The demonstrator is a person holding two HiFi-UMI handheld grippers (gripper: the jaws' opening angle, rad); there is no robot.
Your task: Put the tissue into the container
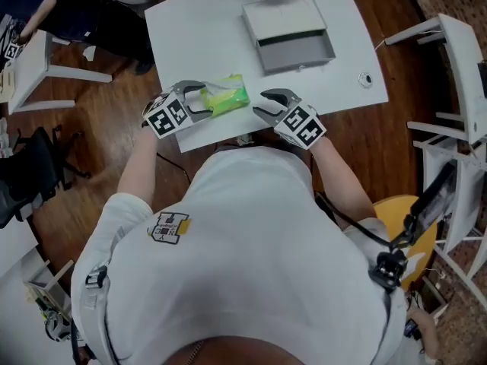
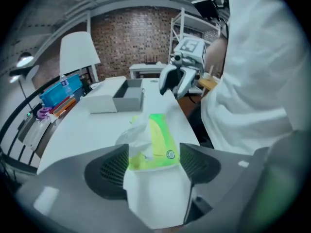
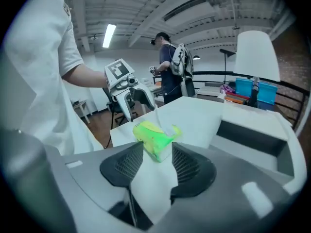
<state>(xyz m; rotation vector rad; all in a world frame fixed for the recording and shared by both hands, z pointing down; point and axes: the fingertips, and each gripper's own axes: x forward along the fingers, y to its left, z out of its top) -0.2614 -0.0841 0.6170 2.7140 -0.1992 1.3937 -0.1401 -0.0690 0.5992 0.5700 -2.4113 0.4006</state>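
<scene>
A green tissue pack [image 1: 226, 96] with a white tissue sticking out lies near the front edge of the white table [image 1: 198, 29]. My left gripper [image 1: 205, 101] is open at the pack's left end. In the left gripper view the near end of the pack [image 2: 158, 144] sits between the jaws, and I see no squeeze on it. My right gripper [image 1: 260, 103] stands open just right of the pack with only bare table between its jaws; the pack [image 3: 154, 139] lies just past them. The grey container [image 1: 293, 40], its drawer pulled out, stands at the table's far side.
A small metal ring [image 1: 366, 80] lies near the table's right edge. White chairs [image 1: 456, 67] stand to the right and a small white table [image 1: 30, 59] to the left. A person [image 3: 170, 67] stands in the background. A yellow stool [image 1: 411, 230] is behind me.
</scene>
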